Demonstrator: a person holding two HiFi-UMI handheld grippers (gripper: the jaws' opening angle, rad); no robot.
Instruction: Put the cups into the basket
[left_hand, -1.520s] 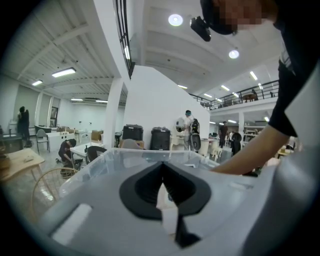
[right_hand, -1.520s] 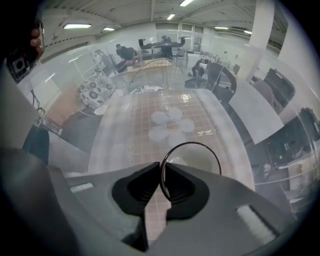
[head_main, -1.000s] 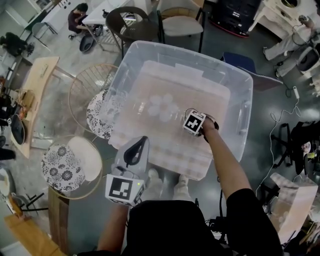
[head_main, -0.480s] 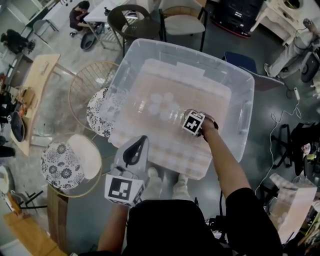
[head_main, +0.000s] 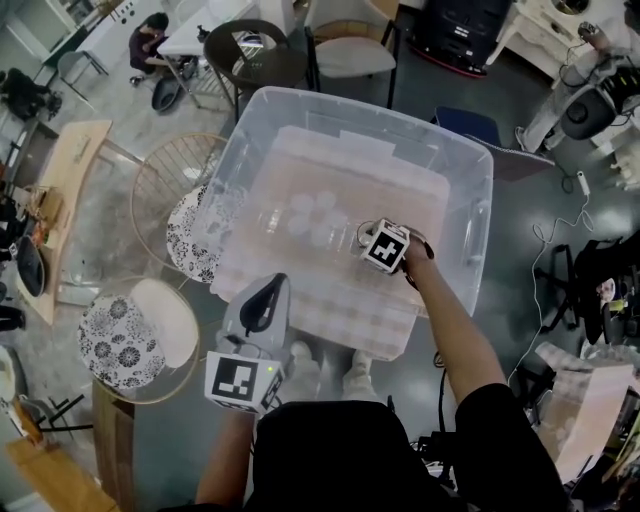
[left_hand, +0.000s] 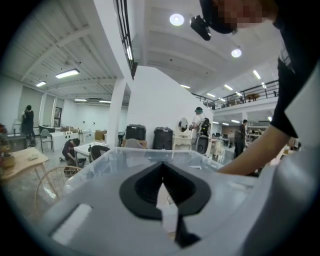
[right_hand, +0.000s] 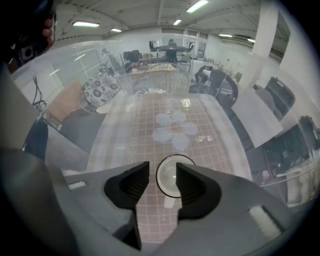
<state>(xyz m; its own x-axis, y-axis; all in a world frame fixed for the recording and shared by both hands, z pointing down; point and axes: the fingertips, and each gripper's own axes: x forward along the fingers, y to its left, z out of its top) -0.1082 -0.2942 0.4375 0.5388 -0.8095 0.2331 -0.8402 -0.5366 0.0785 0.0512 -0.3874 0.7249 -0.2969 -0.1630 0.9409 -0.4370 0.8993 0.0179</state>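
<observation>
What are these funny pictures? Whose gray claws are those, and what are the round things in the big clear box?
No robot here: a person holds a gripping tool in each hand. One picture looks down from a camera on their head; the other two come from cameras riding on the tools. The right tool hangs over the clear box; its jaws have just been opening, and a clear cup stands below between them, not gripped. More cups sit nearby on the box's bottom. The left tool is shut and empty.

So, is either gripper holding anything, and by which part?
Nothing. The right gripper has just opened its jaws over a cup; the left gripper is shut and empty.
</observation>
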